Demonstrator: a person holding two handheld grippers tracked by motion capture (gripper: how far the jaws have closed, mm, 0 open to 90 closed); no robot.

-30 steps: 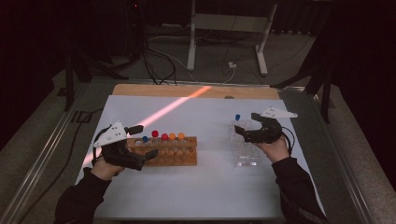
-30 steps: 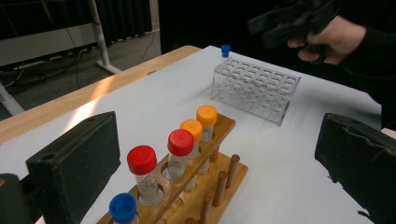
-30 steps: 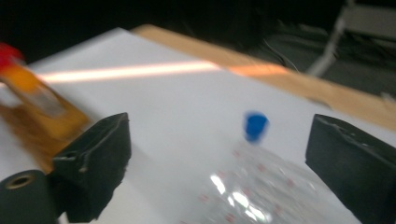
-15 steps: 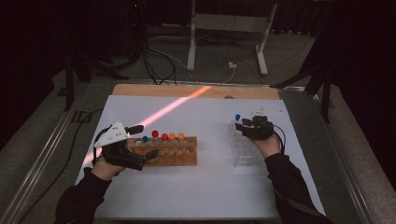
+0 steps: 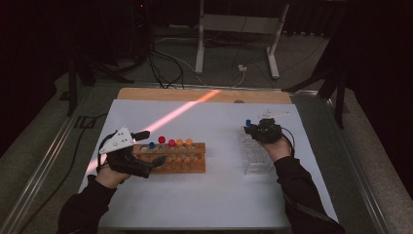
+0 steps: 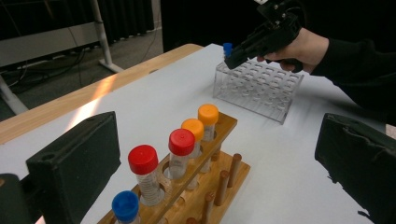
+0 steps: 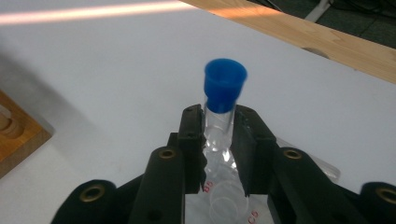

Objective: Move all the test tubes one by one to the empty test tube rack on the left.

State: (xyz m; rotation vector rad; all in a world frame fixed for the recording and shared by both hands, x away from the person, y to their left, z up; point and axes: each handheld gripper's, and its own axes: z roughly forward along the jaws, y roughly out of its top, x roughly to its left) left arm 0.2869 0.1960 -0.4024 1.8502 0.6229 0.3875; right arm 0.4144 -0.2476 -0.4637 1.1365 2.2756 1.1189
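A blue-capped clear tube (image 7: 224, 84) stands upright in the far corner of a clear plastic rack (image 5: 255, 158). My right gripper (image 7: 219, 149) is shut on its glass just below the cap; its jaws have just been closing on it. The same grip shows in the left gripper view, with the right gripper (image 6: 229, 58) at the clear rack (image 6: 257, 88). My left gripper (image 6: 217, 163) stands open, one jaw on each side of the wooden rack (image 5: 180, 158). That rack holds a blue-capped tube (image 6: 125, 205), two red-capped tubes (image 6: 143, 159) and two orange-capped tubes (image 6: 208, 114).
White paper (image 5: 214, 195) covers the table, with a wooden strip (image 5: 195, 95) along its far edge. A streak of orange light (image 5: 180, 112) crosses the paper. Cables and a metal stand (image 5: 234, 44) lie on the floor beyond.
The right gripper has come down and a little leftward to the clear rack's far corner and closed on the blue-capped tube. The left gripper has stayed at the wooden rack.
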